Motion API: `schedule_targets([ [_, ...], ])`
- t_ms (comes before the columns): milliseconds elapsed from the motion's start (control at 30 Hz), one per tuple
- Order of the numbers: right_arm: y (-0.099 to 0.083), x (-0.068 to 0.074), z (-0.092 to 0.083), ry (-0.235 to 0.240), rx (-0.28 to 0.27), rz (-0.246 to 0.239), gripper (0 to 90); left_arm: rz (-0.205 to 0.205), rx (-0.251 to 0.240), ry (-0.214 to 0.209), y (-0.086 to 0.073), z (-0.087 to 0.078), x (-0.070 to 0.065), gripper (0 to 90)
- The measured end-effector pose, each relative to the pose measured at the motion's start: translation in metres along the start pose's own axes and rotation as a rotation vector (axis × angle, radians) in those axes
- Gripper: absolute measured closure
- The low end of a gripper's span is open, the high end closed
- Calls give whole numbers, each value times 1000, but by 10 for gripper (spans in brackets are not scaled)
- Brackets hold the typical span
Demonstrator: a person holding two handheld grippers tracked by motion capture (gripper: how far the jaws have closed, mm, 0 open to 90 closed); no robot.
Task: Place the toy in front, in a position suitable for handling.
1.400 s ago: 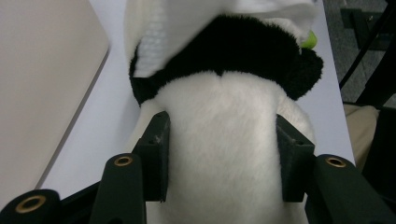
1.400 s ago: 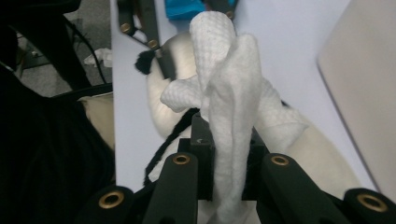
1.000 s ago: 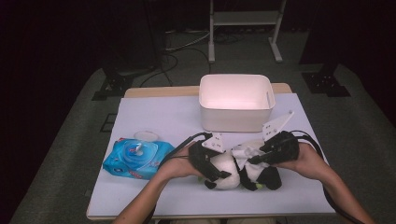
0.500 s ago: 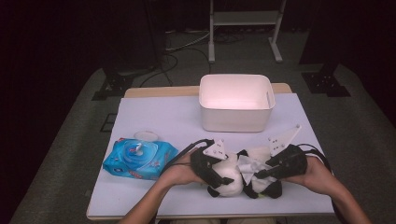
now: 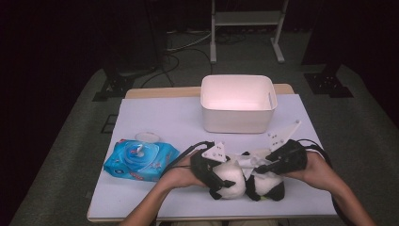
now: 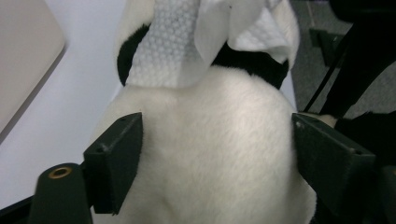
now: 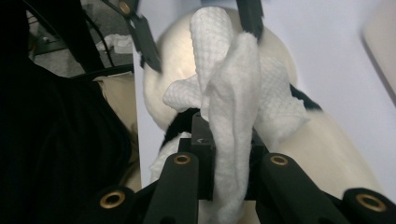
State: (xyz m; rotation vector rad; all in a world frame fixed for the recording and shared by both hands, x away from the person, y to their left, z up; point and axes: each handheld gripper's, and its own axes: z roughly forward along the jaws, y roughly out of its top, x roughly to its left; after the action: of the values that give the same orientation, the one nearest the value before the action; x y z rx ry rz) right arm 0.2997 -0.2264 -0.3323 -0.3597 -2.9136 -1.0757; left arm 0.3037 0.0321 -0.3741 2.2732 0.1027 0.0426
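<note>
A black-and-white plush panda (image 5: 244,181) lies on its side at the near edge of the white table top (image 5: 164,117), its long axis running left to right across the person's front, and a crumpled white wet wipe (image 7: 233,107) is draped on it about midway along. The left gripper (image 6: 217,154) comes in from the toy's left end, its jaws spread wide with a pad against each flank of the white, rounded part of the body, so it seems to steady the toy rather than squeeze it. The right gripper (image 7: 229,172) reaches in from the right with its jaws pinched together on a fold of the wipe, which stands up from them and spills onto the plush. The wipe thus sits between the two tools, nearer the right one, and any rubbing stroke would likely run along the toy toward the left gripper. Farther back stands a white plastic bin (image 5: 238,104); to the left lies a blue pack of wipes (image 5: 141,160). Dark floor and stand legs surround the table.
</note>
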Motion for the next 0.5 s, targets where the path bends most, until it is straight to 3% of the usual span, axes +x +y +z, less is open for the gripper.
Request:
schedule_targets([
  [100, -13, 0, -8, -2, -12, 28, 809, 1, -14, -8, 4, -1, -1, 167],
  [167, -19, 2, -6, 5, 5, 43, 810, 11, 2, 1, 7, -1, -2, 166],
  [367, -32, 4, -1, 14, -27, 58, 815, 38, 46, 38, 11, 4, -2, 142],
  [500, -37, 4, 1, 10, -44, 61, 817, 24, 40, 44, 11, 5, 4, 149],
])
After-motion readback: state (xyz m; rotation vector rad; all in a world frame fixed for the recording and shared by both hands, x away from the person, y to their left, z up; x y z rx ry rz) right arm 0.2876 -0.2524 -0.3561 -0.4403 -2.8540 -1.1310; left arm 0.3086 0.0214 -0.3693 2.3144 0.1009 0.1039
